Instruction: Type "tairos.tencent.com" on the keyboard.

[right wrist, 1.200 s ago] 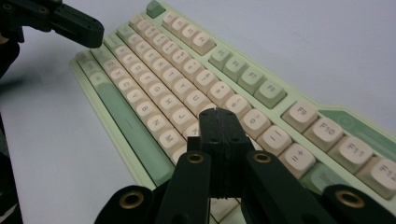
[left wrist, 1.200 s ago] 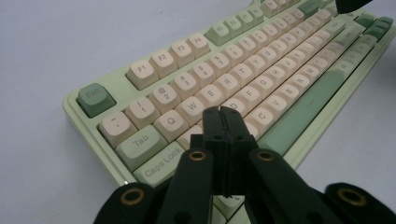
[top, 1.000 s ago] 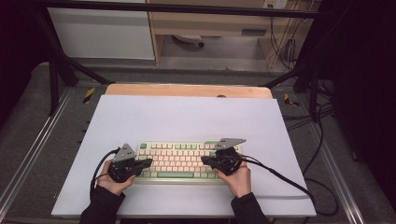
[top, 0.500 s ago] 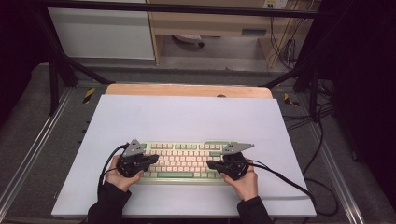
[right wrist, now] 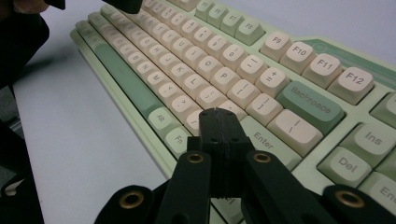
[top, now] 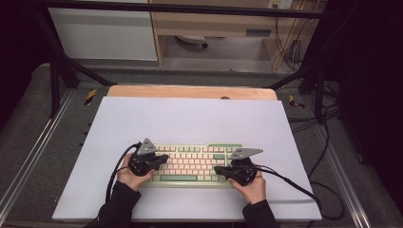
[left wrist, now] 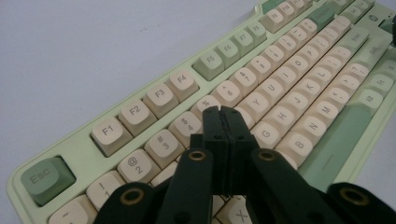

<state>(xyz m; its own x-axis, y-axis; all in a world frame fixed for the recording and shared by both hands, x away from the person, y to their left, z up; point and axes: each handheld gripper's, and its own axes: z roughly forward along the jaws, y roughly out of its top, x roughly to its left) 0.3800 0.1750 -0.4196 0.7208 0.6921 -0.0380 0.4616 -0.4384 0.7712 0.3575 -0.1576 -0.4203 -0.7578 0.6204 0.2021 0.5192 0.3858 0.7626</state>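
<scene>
both grippers, the left gripper (top: 164, 158) and right gripper (top: 217, 170), are black with brass-ringed screws, grey three-cornered plates, black cables; the sleeves (top: 116, 209) are black.

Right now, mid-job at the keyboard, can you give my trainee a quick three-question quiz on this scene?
1. True or false: the left gripper has its jaws shut, with nothing between them.
2. The right gripper hovers over which end of the keyboard? A) the Esc end B) the Enter and Backspace end C) off the keyboard
3. What colour is the Esc key?

Key: 1 true; 2 B; 3 green.
</scene>
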